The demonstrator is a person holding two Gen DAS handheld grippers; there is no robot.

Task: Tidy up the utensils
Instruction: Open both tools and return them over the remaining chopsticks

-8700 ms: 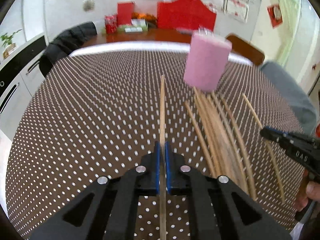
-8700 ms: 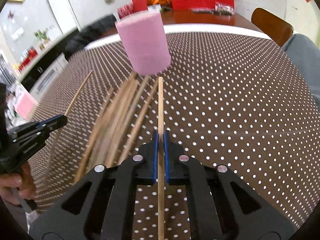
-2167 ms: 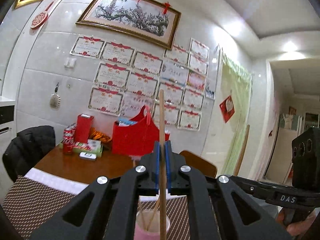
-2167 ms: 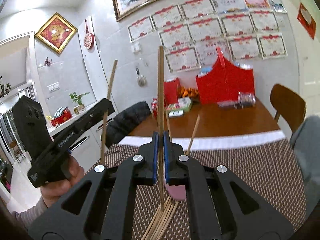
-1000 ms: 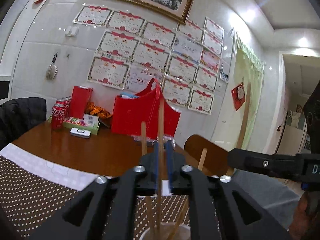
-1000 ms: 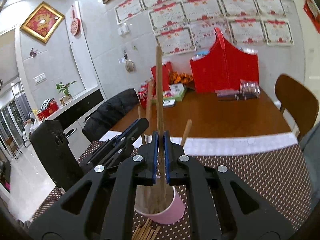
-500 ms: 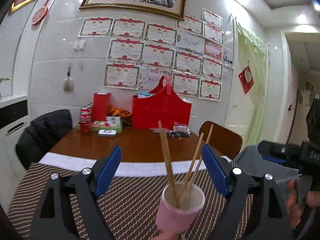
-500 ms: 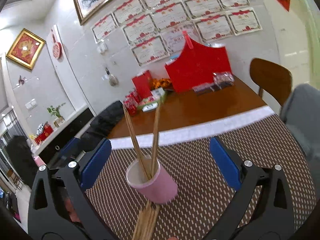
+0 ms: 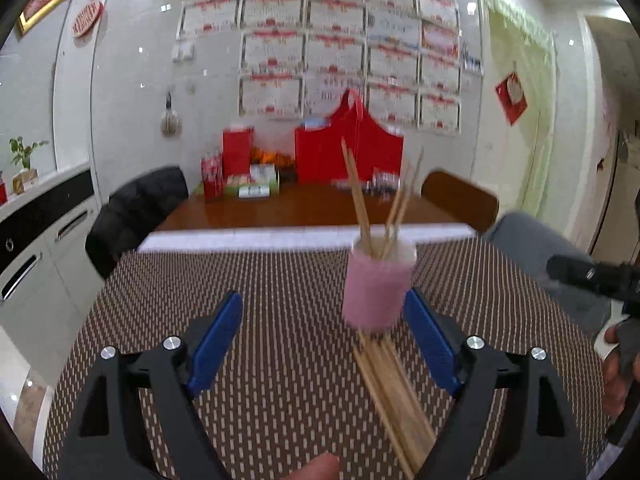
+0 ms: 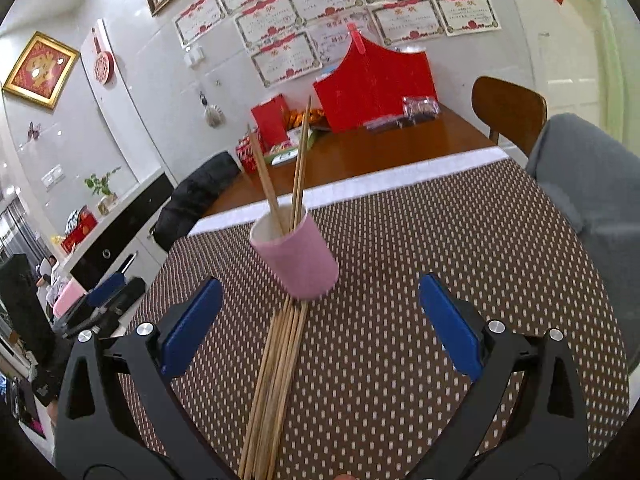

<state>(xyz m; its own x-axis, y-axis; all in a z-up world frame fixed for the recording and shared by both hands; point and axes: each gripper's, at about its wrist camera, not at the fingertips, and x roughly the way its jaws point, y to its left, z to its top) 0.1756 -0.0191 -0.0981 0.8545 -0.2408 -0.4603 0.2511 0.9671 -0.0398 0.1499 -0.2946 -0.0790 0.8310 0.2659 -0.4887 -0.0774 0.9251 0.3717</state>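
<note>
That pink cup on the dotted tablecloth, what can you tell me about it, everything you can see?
The pink cup is a plain cylinder, white inside, matte like paper or plastic. It stands upright on the brown dotted tablecloth. A few wooden chopsticks lean in it, tips above the rim. A bundle of loose chopsticks lies flat on the cloth, reaching its base. No gripper touches it.

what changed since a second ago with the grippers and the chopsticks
Both grippers, left gripper and right gripper, have just opened, letting go their chopsticks into the pink cup, and pulled back. The chopstick bundle on the table stayed put.
</note>
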